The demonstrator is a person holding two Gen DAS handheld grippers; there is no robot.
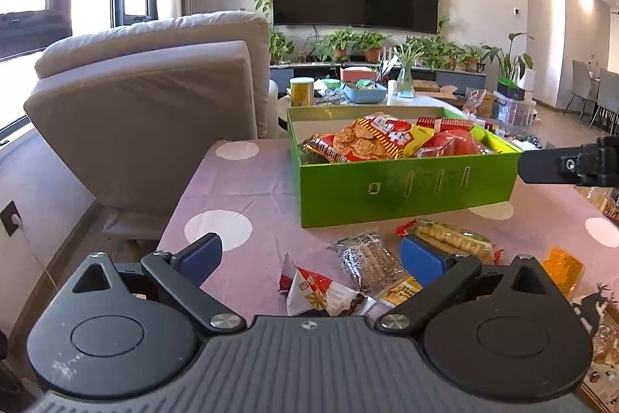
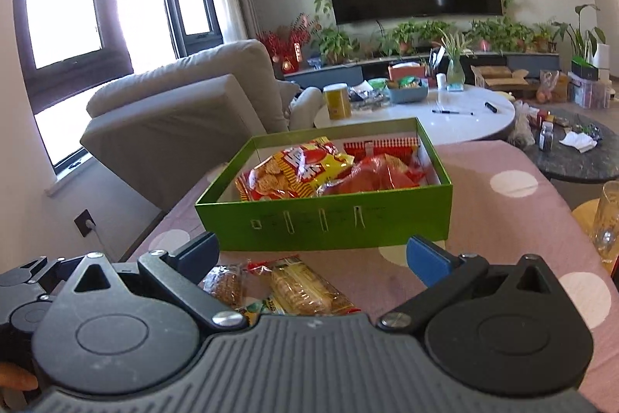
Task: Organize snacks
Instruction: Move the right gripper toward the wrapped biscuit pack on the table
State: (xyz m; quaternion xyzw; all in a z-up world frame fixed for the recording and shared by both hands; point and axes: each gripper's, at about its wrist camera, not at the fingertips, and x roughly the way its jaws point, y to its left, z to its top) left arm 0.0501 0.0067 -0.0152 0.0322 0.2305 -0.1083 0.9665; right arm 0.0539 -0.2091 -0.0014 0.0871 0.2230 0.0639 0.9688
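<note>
A green box stands on the pink dotted tablecloth and holds a cracker bag and red packets. My left gripper is open and empty, above loose snacks: a dark packet, a red-and-white packet and a biscuit pack. My right gripper is open and empty, above a yellow biscuit pack and a brown packet. Part of the right gripper shows at the left wrist view's right edge.
More snacks lie at the right. A beige armchair stands left of the table. A white round table with clutter is behind the box. A glass stands at the far right.
</note>
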